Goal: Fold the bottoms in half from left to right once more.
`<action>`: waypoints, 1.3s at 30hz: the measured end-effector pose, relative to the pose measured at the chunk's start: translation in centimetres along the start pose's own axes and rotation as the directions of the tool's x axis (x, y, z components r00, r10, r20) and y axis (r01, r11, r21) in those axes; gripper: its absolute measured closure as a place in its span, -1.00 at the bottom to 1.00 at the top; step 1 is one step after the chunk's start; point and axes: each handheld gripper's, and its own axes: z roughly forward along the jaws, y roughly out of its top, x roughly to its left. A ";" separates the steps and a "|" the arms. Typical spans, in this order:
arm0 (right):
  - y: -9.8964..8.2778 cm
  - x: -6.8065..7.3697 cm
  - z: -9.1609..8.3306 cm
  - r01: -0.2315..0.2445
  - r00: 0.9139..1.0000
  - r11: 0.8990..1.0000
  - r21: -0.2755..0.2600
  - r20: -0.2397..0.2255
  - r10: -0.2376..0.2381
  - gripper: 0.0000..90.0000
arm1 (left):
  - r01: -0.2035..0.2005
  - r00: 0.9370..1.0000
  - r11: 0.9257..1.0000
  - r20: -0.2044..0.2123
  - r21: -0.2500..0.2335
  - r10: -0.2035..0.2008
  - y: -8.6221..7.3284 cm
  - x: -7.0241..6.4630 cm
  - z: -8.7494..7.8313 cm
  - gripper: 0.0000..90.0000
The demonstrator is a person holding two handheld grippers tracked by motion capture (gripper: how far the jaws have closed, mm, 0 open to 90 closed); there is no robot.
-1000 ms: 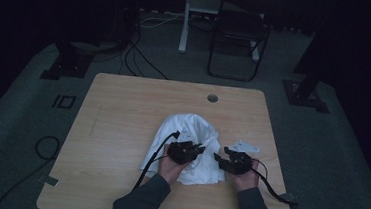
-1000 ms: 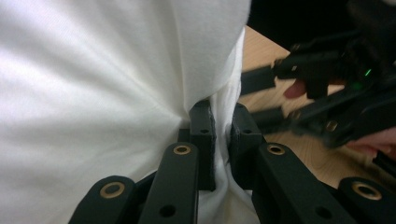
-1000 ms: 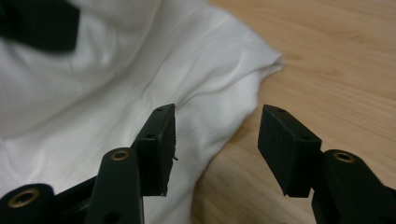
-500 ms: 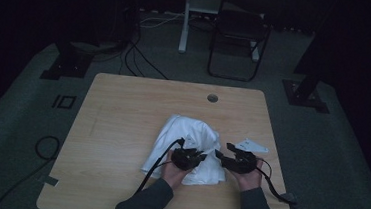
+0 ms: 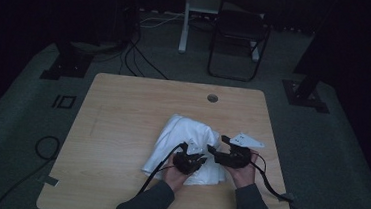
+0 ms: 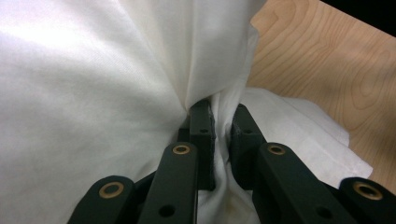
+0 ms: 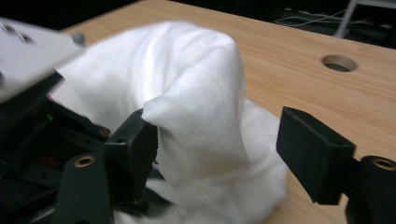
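The right tool (image 5: 214, 150) has just been opening: its jaws now stand wide apart, and the white cloth (image 5: 186, 134) no longer sits pinched between them. In the right gripper view a fold of the cloth (image 7: 196, 107) still drapes against one jaw while the other stands clear of it. A second ago this tool sat lower, at the cloth's right edge; now it is lifted a little. The left tool (image 5: 196, 159) is clamped on a bunched fold of cloth (image 6: 93, 93), the fabric gathered tight between its jaws. The cloth lies crumpled on the near right part of the counter (image 5: 123, 104). That reads as a release on the right, likely to re-grip elsewhere, while the left keeps the cloth anchored.
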 end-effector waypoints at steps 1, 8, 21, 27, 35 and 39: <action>0.2 0.0 0.2 -0.010 1.000 1.000 0.002 -0.007 0.010 -0.24 | 0.002 1.000 1.000 0.001 0.001 -0.002 0.0 0.0 0.0 0.84; 0.7 -1.7 2.8 -0.069 0.997 0.994 0.082 0.041 0.066 0.85 | 0.053 0.997 0.999 0.060 -0.007 -0.052 0.7 0.1 -1.2 0.57; 0.5 -3.3 4.2 -0.096 0.994 0.986 0.136 0.066 0.087 0.82 | 0.045 0.996 0.986 -0.067 -0.163 -0.056 5.8 4.8 -11.2 0.26; 0.3 -3.8 4.3 -0.097 0.994 0.984 0.148 0.068 0.087 0.71 | 0.093 0.995 0.995 -0.028 -0.025 -0.094 3.0 7.9 -7.3 0.28; 0.4 -5.0 2.8 -0.133 0.981 0.981 0.140 0.160 0.110 0.18 | -0.009 0.984 1.000 -0.180 0.017 0.012 0.0 5.4 -3.7 0.31; 1.1 -5.5 1.1 -0.146 0.976 0.986 0.081 0.174 0.130 0.09 | -0.030 0.976 0.999 -0.215 0.027 0.035 -0.2 5.0 -3.3 0.33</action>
